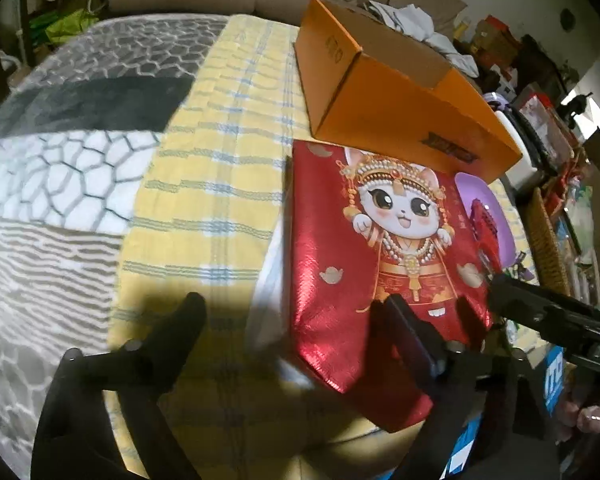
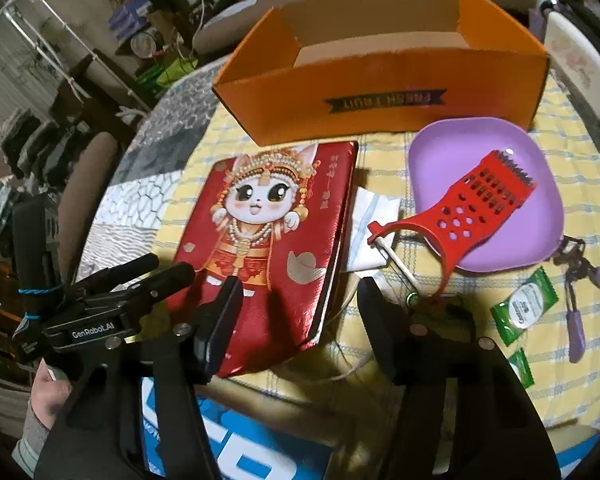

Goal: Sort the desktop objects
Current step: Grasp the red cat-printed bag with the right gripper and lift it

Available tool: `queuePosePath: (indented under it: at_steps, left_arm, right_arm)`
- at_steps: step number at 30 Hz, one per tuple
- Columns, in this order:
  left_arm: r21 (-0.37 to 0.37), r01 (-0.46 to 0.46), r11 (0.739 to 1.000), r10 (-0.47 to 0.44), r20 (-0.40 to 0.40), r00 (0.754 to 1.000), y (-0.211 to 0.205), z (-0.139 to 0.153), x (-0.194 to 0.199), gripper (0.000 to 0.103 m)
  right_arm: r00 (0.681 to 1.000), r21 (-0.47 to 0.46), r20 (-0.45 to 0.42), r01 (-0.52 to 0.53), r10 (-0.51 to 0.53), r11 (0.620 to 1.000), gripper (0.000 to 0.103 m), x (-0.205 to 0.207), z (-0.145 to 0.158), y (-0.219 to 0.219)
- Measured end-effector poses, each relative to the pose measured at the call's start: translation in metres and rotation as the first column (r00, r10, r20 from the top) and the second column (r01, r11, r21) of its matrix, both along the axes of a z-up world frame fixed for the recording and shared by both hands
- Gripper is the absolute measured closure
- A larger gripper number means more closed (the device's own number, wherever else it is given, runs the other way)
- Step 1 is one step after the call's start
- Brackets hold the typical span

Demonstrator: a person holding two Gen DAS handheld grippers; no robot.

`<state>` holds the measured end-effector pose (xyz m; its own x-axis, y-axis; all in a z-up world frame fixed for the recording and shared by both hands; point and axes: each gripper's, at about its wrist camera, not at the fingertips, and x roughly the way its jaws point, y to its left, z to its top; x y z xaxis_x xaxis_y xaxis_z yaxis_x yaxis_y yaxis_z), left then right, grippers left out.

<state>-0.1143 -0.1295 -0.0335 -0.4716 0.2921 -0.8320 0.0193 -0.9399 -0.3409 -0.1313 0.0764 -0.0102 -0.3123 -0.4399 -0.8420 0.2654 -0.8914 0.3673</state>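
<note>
A shiny red bag printed with a cartoon cat lies flat on the yellow plaid cloth. My left gripper hovers open over the bag's near left edge, one finger above the cloth and the other above the bag. In the right wrist view my right gripper stands open over the red bag's near right corner; its left finger is above the bag, its right finger beyond the edge. An empty orange cardboard box stands behind the bag. A red grater leans on a purple plate.
White folded paper pokes out from under the bag. Two green sachets and a purple-handled tool lie at the right. A patterned grey blanket covers the left side. A blue printed box sits at the near edge. Clutter surrounds the table.
</note>
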Motion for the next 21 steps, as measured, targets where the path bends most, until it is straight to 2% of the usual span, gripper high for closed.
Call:
queuePosePath:
  at_steps: [1, 3, 5, 7, 10, 15, 21]
  left_arm:
    - [0.033, 0.011, 0.999, -0.011, 0.000, 1.000, 0.000, -0.003, 0.000, 0.029]
    - [0.061, 0.026, 0.998, -0.026, 0.010, 1.000, 0.002, -0.006, -0.001, 0.046]
    - [0.051, 0.034, 0.998, -0.035, 0.011, 0.999, 0.006, -0.005, -0.002, 0.046]
    - [0.041, 0.037, 0.998, -0.038, 0.010, 0.999, 0.008, -0.001, -0.002, 0.049]
    - [0.025, 0.053, 0.998, -0.052, -0.028, 0.998, 0.012, 0.017, 0.002, 0.049]
    - [0.030, 0.067, 0.997, -0.063, -0.110, 0.992, 0.012, 0.063, 0.021, 0.049]
    - [0.002, 0.088, 0.996, -0.086, -0.192, 0.978, 0.014, 0.122, 0.042, 0.049]
  right_arm:
    - [1.000, -0.006, 0.009, -0.006, 0.006, 1.000, 0.056, -0.001, -0.003, -0.001]
    - [0.999, -0.033, 0.024, -0.022, 0.022, 0.999, 0.062, -0.001, -0.008, -0.004]
    - [0.999, -0.024, 0.023, -0.031, 0.031, 0.999, 0.063, 0.000, -0.010, -0.007]
    - [0.999, -0.017, 0.005, -0.034, 0.034, 0.999, 0.069, 0.004, -0.005, -0.007]
    - [0.999, -0.032, -0.036, -0.028, 0.027, 0.999, 0.071, 0.011, 0.015, -0.002]
    - [0.992, -0.039, -0.121, -0.050, 0.045, 0.998, 0.071, 0.029, 0.062, 0.005]
    - [0.970, -0.043, -0.233, -0.084, 0.071, 0.996, 0.071, 0.057, 0.130, 0.010]
